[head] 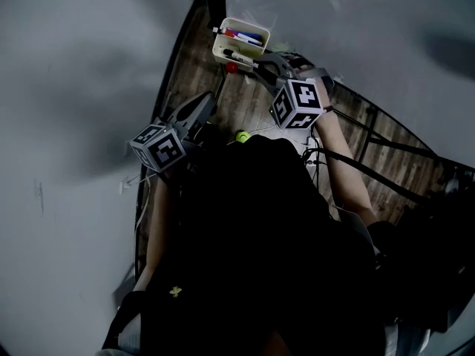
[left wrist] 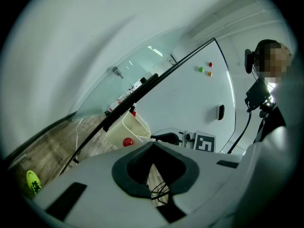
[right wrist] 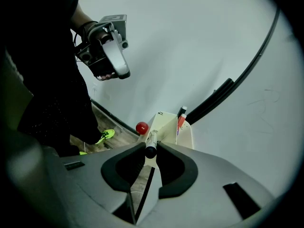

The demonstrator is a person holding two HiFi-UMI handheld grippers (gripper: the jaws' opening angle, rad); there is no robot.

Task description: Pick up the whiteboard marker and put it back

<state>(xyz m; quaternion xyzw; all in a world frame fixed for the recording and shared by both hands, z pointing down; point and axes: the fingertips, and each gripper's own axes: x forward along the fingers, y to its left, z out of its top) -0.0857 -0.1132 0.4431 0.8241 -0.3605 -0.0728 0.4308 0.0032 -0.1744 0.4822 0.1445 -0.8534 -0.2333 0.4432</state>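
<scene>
Pretty plain room tbh: a wood-look plank floor [head: 249,106] runs along a big white board [left wrist: 190,99] with a thin black frame [left wrist: 137,96], next to a pale wall [left wrist: 71,37] and a glassy panel [left wrist: 128,68] catching strip-light reflections.

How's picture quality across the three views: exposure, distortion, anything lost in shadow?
Head view: underexposed, the person's dark clothing swallows the lower half. Left gripper view: bright, fisheye bows the whiteboard frame, corners vignetted. Right gripper view: marker sharp between the jaws, left side in shadow.
</scene>
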